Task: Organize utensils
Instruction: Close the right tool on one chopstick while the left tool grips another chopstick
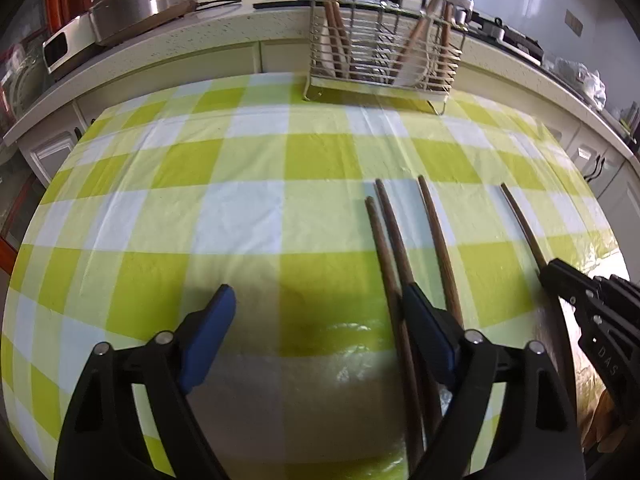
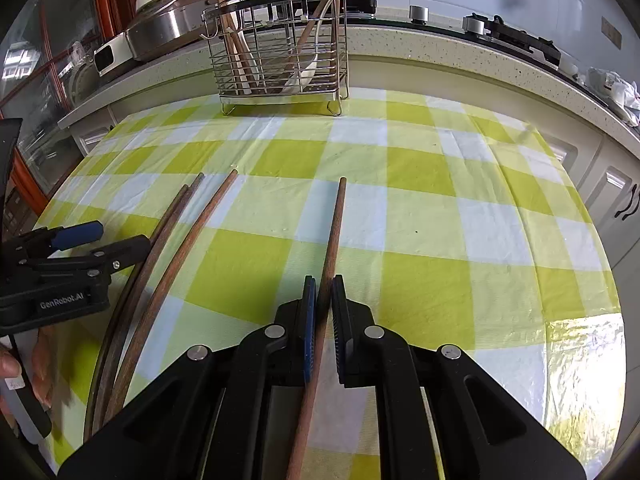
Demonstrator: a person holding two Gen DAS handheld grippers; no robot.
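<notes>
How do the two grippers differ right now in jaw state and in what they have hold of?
The right gripper has its jaws shut on one wooden chopstick; the left gripper has its jaws wide apart and grips nothing. The right gripper's chopstick lies alone, while the three loose chopsticks lie by the left gripper's right-hand finger, not between its pads. Both point toward the wire utensil rack.

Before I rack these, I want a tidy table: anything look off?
Nothing is spilled or broken. Three loose chopsticks lie unevenly splayed on the checked tablecloth, beside the open left gripper. The right gripper pinches a fourth chopstick. The wire caddy stands upright.
</notes>
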